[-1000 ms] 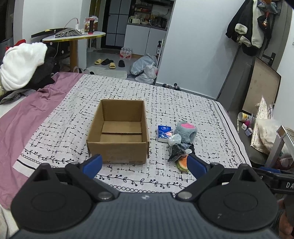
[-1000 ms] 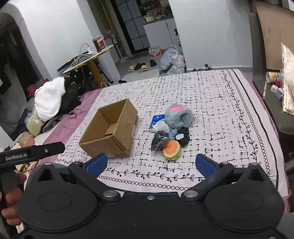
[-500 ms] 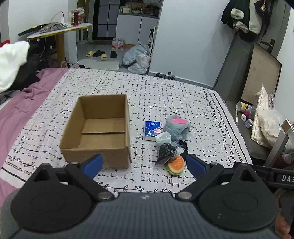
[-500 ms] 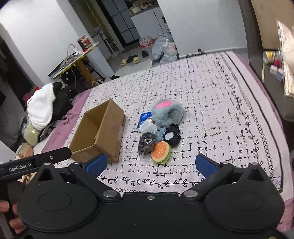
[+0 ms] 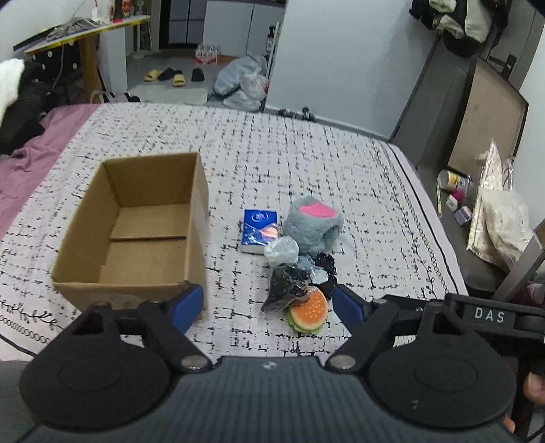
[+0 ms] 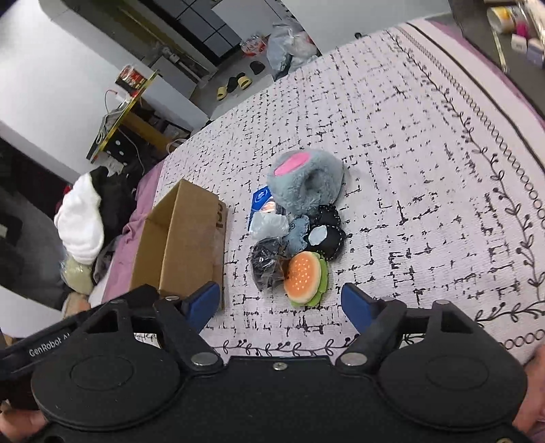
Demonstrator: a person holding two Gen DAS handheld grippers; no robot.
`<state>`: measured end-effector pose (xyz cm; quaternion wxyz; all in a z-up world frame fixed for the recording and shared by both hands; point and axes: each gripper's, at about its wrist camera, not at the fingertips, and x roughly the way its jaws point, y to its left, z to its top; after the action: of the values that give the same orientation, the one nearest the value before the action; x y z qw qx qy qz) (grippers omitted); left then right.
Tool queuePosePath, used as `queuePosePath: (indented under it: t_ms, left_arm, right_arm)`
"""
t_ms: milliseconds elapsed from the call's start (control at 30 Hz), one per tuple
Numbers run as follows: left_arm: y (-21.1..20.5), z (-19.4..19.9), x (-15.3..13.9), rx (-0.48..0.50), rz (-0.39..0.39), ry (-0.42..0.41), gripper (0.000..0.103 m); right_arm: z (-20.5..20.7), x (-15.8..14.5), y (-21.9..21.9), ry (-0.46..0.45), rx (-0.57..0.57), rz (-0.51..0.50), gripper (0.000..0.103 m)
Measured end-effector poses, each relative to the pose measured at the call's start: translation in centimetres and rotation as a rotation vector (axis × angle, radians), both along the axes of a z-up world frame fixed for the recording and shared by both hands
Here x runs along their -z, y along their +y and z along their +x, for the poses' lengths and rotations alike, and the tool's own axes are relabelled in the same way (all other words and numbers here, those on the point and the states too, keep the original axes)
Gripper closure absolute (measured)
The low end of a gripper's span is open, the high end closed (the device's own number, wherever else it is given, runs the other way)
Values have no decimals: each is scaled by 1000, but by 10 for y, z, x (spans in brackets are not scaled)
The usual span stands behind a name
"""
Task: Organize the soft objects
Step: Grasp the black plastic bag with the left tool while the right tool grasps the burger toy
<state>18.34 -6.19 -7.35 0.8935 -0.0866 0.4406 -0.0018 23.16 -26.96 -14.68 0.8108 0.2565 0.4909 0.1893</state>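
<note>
An open, empty cardboard box (image 5: 136,231) (image 6: 180,245) stands on the patterned bedspread. To its right lies a heap: a grey plush with a pink patch (image 5: 311,226) (image 6: 305,180), a blue packet (image 5: 260,230) (image 6: 262,201), a clear bag (image 5: 281,250) (image 6: 267,223), a black crinkly bag (image 5: 286,286) (image 6: 267,264), a black soft toy (image 6: 325,235) and a burger plush (image 5: 308,311) (image 6: 305,276). My left gripper (image 5: 269,306) is open and empty, just in front of the burger. My right gripper (image 6: 281,303) is open and empty, above the burger's near side.
The bed's right edge drops to a floor strip with bottles and bags (image 5: 490,211). A pink sheet and a pile of clothes (image 6: 81,218) lie left of the box. A table (image 5: 81,30), shoes and bags stand beyond the bed's far end.
Both grippers have moved forward and down toward the heap. The box and heap appear larger and nearer. Nothing was grasped; both stay open.
</note>
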Motion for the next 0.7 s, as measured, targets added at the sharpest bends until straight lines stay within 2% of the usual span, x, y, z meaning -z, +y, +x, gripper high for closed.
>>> queuePosePath:
  t_ms: [100, 233, 400, 700]
  left_arm:
    - [-4, 9, 8, 4, 0, 21, 22]
    - [-8, 25, 20, -2, -21, 56, 30]
    - [-19, 43, 36, 9, -33, 95, 31]
    - [-33, 70, 68, -9, -42, 159, 32]
  right_arm:
    - [8, 13, -4, 44, 9, 45, 34]
    - [19, 31, -9, 105, 38, 86, 39]
    - [29, 50, -18, 165, 59, 163, 46]
    - [46, 82, -28, 250, 98, 220, 53]
